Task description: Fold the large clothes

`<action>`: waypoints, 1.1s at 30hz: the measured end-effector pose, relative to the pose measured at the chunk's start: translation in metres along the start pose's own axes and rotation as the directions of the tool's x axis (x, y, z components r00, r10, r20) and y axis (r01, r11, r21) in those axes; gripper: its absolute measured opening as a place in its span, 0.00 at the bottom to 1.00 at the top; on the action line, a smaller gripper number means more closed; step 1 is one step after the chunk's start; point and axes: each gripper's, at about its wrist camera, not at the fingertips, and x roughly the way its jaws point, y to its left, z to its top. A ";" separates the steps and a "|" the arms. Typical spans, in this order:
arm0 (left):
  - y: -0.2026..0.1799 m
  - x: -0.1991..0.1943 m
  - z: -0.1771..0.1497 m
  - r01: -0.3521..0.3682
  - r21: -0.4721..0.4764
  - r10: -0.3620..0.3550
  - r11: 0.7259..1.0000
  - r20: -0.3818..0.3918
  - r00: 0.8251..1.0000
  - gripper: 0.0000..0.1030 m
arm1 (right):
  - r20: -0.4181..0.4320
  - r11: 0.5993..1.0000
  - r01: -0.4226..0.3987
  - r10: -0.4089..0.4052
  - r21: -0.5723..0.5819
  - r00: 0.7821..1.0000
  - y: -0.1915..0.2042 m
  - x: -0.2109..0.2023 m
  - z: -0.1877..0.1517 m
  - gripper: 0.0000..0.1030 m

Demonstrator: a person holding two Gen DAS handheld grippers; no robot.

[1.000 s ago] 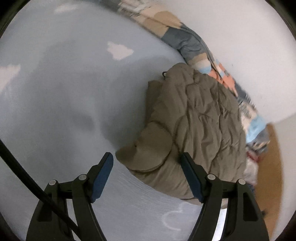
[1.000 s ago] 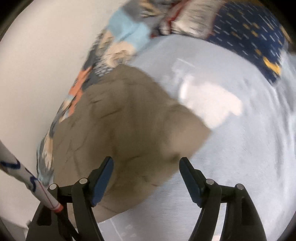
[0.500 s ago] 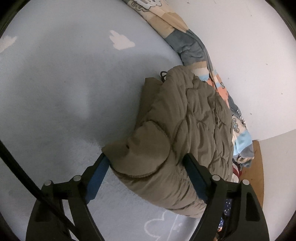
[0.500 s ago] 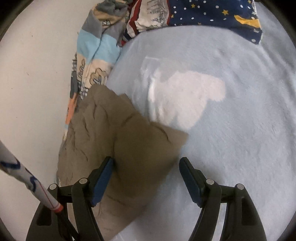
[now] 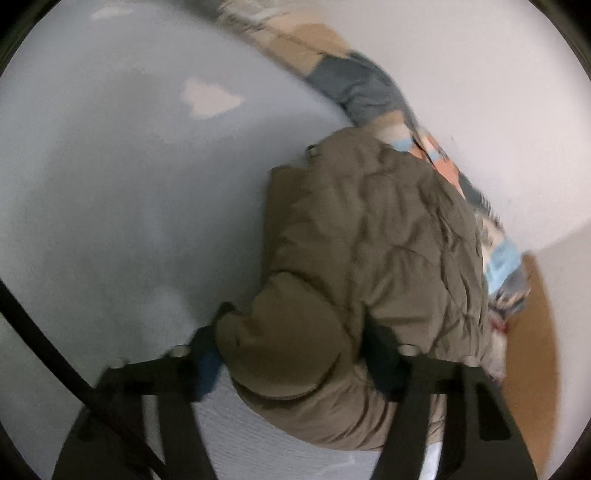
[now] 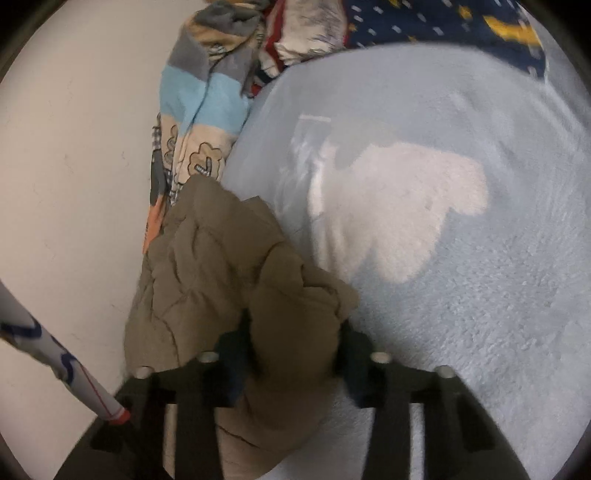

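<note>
An olive quilted jacket (image 5: 369,236) lies bunched on the pale blue bed cover (image 5: 110,184), close to the wall. My left gripper (image 5: 295,350) has its jaws closing around a puffy fold at the jacket's near end, and both pads press into the fabric. In the right wrist view the same jacket (image 6: 207,258) stretches along the wall. My right gripper (image 6: 293,350) has its jaws closing on the jacket's near corner, which is pinched up between the pads. The picture is slightly blurred by motion.
A patchwork blanket (image 6: 199,110) lies crumpled along the white wall (image 6: 74,184), with a navy starred cloth (image 6: 461,29) beyond it. White cloud shapes (image 6: 388,214) mark the bed cover. A brown floor strip (image 5: 532,350) shows past the bed's edge. A black cable (image 5: 40,343) crosses at lower left.
Both grippers moved down and forward onto the jacket and narrowed from wide open. The left now clamps the puffy fold, the right the corner, which has bunched up.
</note>
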 end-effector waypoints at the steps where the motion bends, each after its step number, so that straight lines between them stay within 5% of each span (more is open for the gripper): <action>1: -0.010 -0.003 0.000 -0.031 0.056 0.030 0.998 0.016 0.999 0.48 | 0.011 0.999 0.026 -0.025 -0.039 1.000 0.008 -0.003 -0.001 0.32; 14: -0.012 -0.050 0.005 -0.104 0.105 0.103 0.989 0.007 0.995 0.44 | -0.041 0.993 0.050 -0.054 -0.105 0.998 0.023 -0.072 -0.036 0.26; 29: 0.060 -0.157 -0.077 -0.127 0.055 0.127 0.990 0.008 0.992 0.45 | -0.142 0.998 -0.013 0.004 -0.060 0.990 -0.023 -0.178 -0.117 0.26; 33: 0.077 -0.165 -0.087 -0.137 0.032 0.138 0.990 -0.014 0.990 0.58 | -0.170 0.997 0.025 -0.038 -0.077 0.985 -0.034 -0.186 -0.133 0.30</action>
